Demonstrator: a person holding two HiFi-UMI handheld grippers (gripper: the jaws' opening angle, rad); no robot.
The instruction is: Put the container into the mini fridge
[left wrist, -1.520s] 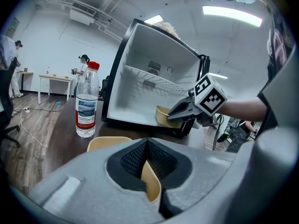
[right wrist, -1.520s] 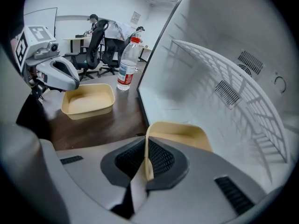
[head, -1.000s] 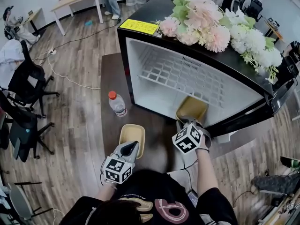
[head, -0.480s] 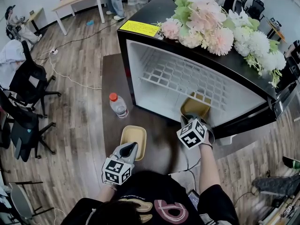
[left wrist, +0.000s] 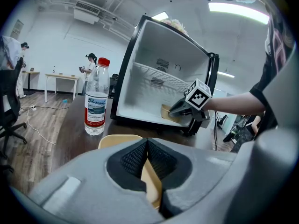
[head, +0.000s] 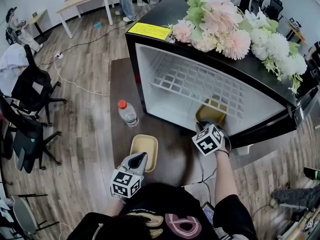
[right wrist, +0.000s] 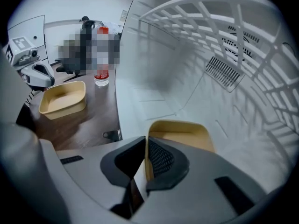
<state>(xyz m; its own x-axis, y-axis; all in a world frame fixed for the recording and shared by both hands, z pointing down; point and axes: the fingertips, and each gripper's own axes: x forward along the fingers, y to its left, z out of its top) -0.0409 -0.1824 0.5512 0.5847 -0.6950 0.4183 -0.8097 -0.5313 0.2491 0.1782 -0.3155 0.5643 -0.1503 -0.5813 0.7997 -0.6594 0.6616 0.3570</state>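
Observation:
The mini fridge [head: 165, 100] stands open on a dark table [head: 119, 84], with a white wire shelf [head: 190, 81] inside. My right gripper [head: 207, 128] is shut on the near rim of a yellow container [head: 210, 112], which sits low on the fridge floor at the right. In the right gripper view that rim [right wrist: 182, 132] runs between the pads. A second yellow container [head: 145, 145] rests on the table outside. My left gripper [head: 141, 157] is shut just over its near part. Whether it touches the rim I cannot tell.
A water bottle with a red cap [head: 127, 113] stands on the table left of the fridge opening. Artificial flowers [head: 230, 29] and a yellow sticker [head: 148, 29] lie on the fridge top. Office chairs [head: 30, 89] stand on the wooden floor at the left.
My right gripper has carried its yellow container a little deeper into the fridge, up and right in the head view. The left gripper and the second container kept still.

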